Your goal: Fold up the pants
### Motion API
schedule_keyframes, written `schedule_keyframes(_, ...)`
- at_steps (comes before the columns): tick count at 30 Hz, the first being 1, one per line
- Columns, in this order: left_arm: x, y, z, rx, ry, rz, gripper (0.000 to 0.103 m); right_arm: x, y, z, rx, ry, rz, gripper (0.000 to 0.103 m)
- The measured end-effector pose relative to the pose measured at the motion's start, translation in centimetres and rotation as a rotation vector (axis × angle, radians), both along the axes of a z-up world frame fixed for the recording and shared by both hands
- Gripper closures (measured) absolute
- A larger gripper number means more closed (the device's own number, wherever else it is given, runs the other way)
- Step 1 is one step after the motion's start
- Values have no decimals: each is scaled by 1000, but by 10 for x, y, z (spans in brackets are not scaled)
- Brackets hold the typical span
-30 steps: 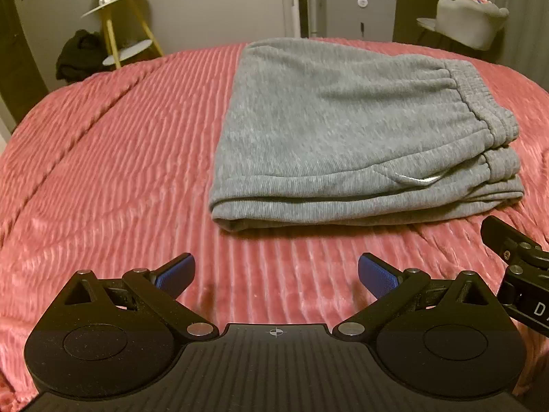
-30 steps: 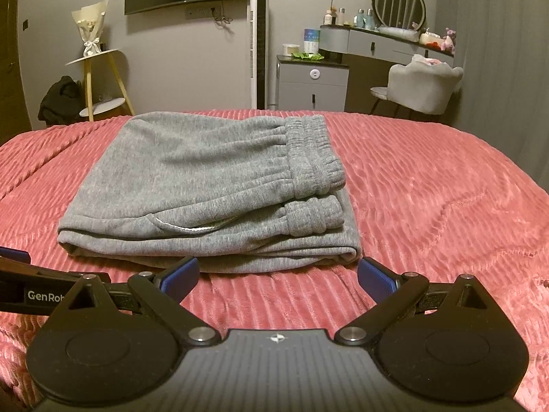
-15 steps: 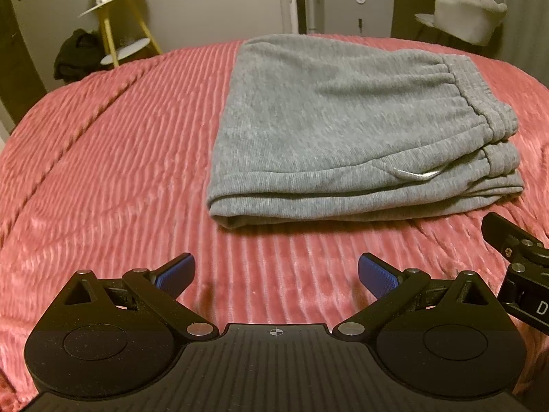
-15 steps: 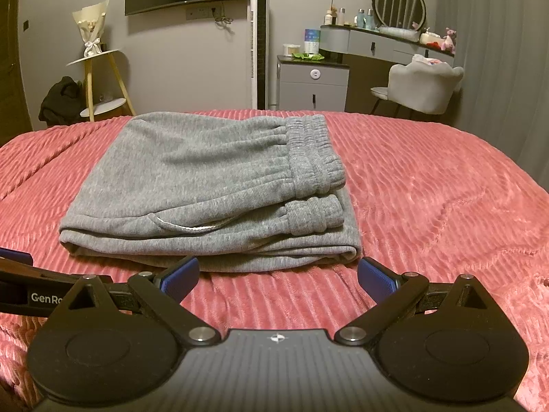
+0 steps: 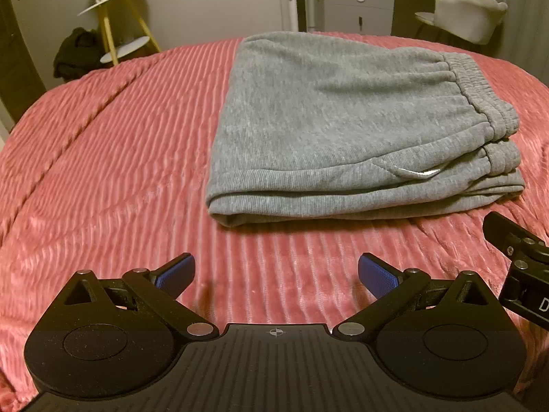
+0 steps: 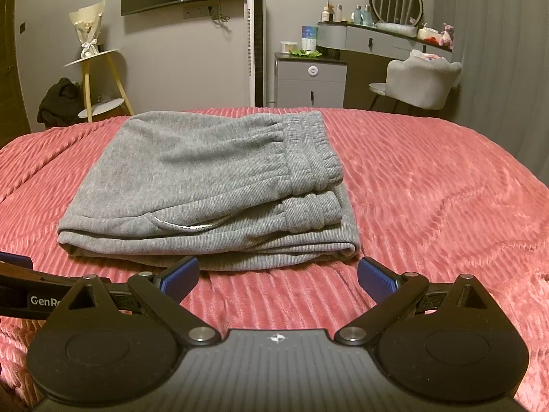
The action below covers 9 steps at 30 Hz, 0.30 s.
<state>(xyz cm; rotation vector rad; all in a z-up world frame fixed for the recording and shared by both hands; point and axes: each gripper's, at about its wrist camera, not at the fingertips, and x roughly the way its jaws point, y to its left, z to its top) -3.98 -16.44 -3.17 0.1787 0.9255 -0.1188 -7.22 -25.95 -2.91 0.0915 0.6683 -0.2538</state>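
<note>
Grey sweatpants [image 5: 343, 130] lie folded in a flat stack on the pink ribbed bedspread [image 5: 113, 158], waistband to the right. They also show in the right wrist view [image 6: 206, 185]. My left gripper [image 5: 276, 274] is open and empty, hovering short of the stack's near left corner. My right gripper [image 6: 278, 276] is open and empty, just in front of the stack's near right edge. The right gripper's side shows at the right edge of the left wrist view [image 5: 521, 257], and the left gripper's finger at the left edge of the right wrist view [image 6: 20, 288].
Beyond the bed stand a yellow-legged side table [image 6: 99, 82] with a bouquet, a dark bag [image 6: 58, 103], a tall white tower [image 6: 255, 44], a grey cabinet [image 6: 310, 82], a vanity with a round mirror [image 6: 398, 3] and a light chair [image 6: 422, 82].
Both grippers have drawn back slightly from the folded pants; the stack sits a little farther off in the left wrist view. Jaws stayed open.
</note>
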Motion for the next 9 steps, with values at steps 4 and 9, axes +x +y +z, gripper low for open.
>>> schedule_keyframes(4,0,1,0,-10,-2,-6,0,0,0,0,1,2,0,4)
schedule_keyframes(9,1,2,0,-12,-9,-5,0,1,-1,-2,4,8,-6,4)
